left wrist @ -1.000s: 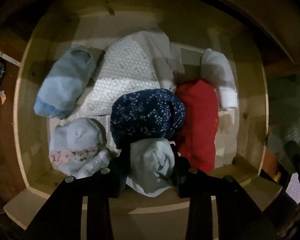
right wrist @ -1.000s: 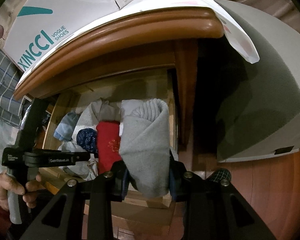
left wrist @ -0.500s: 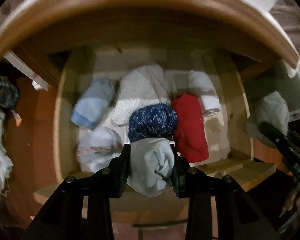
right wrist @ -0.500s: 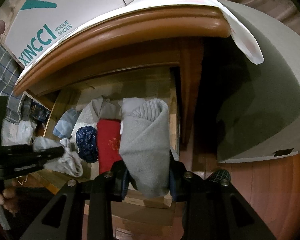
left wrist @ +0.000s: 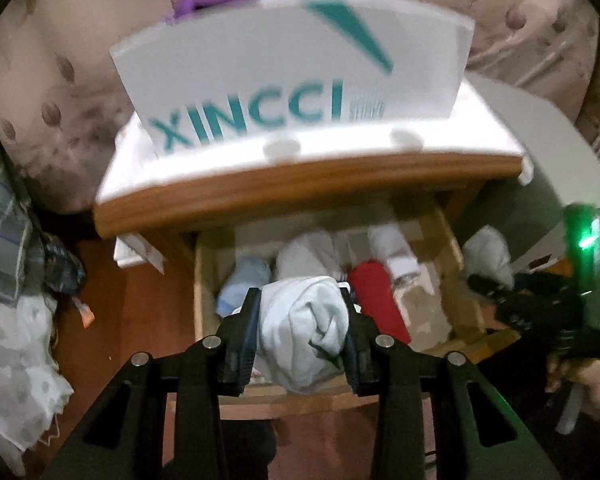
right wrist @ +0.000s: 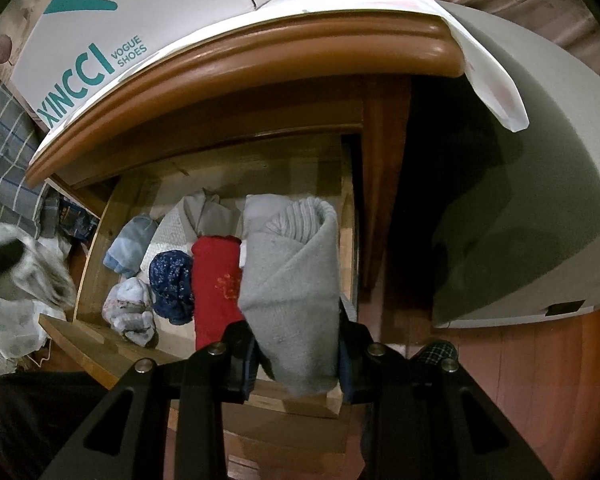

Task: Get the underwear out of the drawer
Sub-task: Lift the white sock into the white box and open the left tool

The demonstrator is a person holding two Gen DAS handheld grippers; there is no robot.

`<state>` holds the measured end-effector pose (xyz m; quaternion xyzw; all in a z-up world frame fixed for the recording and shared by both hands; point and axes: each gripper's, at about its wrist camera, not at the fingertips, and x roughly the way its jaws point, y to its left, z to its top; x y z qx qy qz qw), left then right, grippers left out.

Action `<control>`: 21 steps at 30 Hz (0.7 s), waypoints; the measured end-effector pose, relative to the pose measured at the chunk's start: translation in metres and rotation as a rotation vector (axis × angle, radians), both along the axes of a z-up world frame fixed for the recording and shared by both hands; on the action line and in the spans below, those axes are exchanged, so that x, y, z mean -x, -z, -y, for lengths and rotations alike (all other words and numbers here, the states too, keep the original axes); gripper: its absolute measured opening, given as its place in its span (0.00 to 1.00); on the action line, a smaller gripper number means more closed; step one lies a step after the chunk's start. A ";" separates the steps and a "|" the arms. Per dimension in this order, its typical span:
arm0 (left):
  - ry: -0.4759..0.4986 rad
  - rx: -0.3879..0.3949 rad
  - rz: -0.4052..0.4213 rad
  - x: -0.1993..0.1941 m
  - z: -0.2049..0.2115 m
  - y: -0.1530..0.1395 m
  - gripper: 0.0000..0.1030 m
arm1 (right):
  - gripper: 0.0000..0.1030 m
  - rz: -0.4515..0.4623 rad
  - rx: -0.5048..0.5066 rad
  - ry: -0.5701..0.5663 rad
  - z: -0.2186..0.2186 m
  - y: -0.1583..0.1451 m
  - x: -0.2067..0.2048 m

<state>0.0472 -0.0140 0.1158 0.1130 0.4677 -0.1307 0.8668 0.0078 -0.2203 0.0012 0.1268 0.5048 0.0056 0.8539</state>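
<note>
At the bottom centre of the left wrist view our left tongs [left wrist: 303, 334] are clamped on a pale blue rolled bundle [left wrist: 304, 328], one finger [left wrist: 242, 332] pressing each side of it, and the bundle hangs above the front of the open drawer [left wrist: 199, 276]. In the right wrist view our right tongs [right wrist: 296, 354] are clamped on a grey rolled bundle [right wrist: 290, 280], which stands up through the middle of the frame over the drawer's right side.

Behind the grey bundle, in the right wrist view, several rolled pieces of underwear lie in the drawer. A red roll [right wrist: 214, 284] sits just left of the grey bundle, a navy speckled roll [right wrist: 172, 280] lies next to the red one, and a pale floral roll [right wrist: 130, 308] sits at the lower left corner. A light blue roll [right wrist: 130, 244] lies further back on the left, and a grey-white folded piece [right wrist: 208, 216] lies toward the back centre.

At the right edge of the left wrist view we see the right tongs from the side, blurred, with the grey bundle and a hand [left wrist: 592, 384] below them.

Above the drawer runs the nightstand's wooden top edge [right wrist: 260, 52], covered by a white sheet [right wrist: 480, 64]. A white shoe box [left wrist: 292, 76] with teal lettering stands on it, in the upper centre of the left wrist view. Patterned curtain fabric [left wrist: 60, 80] fills the background.
</note>
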 end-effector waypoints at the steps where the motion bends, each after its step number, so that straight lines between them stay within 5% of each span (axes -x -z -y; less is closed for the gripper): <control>1: 0.004 0.009 0.016 0.002 -0.002 -0.011 0.32 | 0.30 0.000 0.000 0.000 0.000 0.000 -0.001; 9: -0.004 0.132 0.174 -0.010 -0.025 -0.117 0.32 | 0.30 0.006 -0.005 -0.001 -0.001 -0.001 -0.001; 14: -0.056 0.120 0.287 -0.042 -0.035 -0.169 0.32 | 0.30 0.014 -0.012 0.008 0.000 -0.004 0.000; 21: -0.098 0.110 0.257 -0.107 -0.032 -0.178 0.32 | 0.30 0.020 -0.031 0.025 0.003 -0.005 -0.001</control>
